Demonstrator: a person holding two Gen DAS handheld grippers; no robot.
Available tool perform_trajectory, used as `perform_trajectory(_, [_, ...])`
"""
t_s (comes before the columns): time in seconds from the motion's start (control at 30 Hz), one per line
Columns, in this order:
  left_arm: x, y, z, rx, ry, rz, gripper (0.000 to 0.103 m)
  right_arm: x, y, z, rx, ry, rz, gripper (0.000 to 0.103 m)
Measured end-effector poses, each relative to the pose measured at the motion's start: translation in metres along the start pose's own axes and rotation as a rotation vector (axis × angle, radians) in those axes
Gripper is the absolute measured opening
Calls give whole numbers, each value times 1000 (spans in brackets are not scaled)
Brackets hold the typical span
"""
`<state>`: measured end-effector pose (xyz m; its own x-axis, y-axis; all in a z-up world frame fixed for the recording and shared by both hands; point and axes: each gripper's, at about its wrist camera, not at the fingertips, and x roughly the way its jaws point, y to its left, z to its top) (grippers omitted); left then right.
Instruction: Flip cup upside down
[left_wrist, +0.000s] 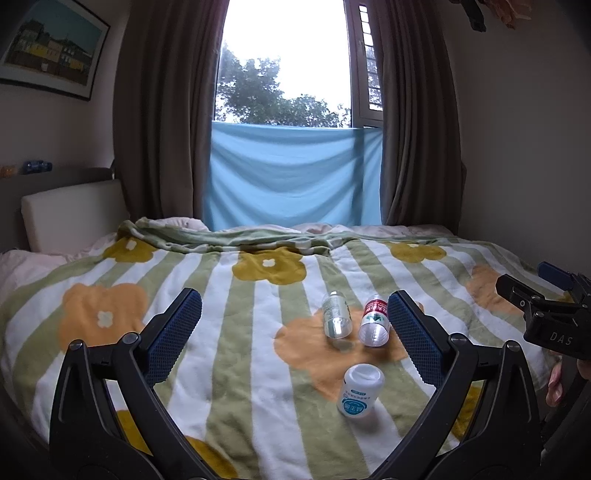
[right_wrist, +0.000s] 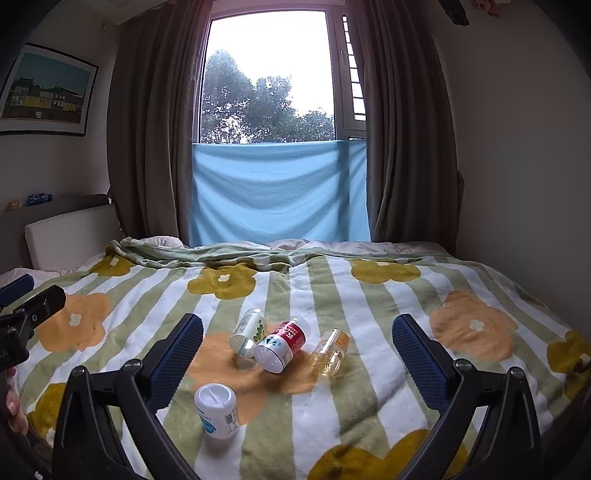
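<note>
Green-and-white striped fleece with orange and mustard flowers covers the bed (right_wrist: 369, 295), and four small cups lie on it; the white cup with a blue label (right_wrist: 217, 410) stands upside down, base uppermost, nearest the cameras, on a green stripe at the edge of an orange flower; beyond it three cups lie on their sides in a loose row: a clear cup with a green label (right_wrist: 248, 332), touching it a red-and-white labelled cup (right_wrist: 283, 344), and a little apart to the right a clear cup with an orange label (right_wrist: 330, 348); in the left wrist view the orange one is mostly hidden behind a gripper finger. The left gripper (left_wrist: 294, 334) hangs above the blanket with its blue-padded fingers spread wide, holding nothing; the right gripper (right_wrist: 297, 356) is likewise spread and empty, the lying cups showing between its fingers. Brown curtains (right_wrist: 147, 129) frame the window (right_wrist: 269, 74), with a light blue cloth (right_wrist: 277, 192) across its lower part; a framed picture (right_wrist: 44, 92) hangs on the left wall.
</note>
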<state>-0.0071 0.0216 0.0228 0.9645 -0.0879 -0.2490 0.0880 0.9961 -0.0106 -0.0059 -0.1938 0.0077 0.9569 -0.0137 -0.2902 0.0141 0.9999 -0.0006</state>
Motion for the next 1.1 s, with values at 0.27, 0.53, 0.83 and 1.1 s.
perform_trajectory(0.27, [-3,-2,-1,0,5,-5,101,-2,2,1,-3,-3,-2,102])
perform_trajectory(0.53, [-3,-6,-3,8,7,-9,101,-4,1,2,-2,0,5,102])
perform_trajectory(0.83, [-2,-10,-5,9,11,-15,101,-4,1,1,0,0,6,102])
perform_trajectory(1.1, [-2,-10,-5,6,13,-19,101,-5,2,0,0,3,6,102])
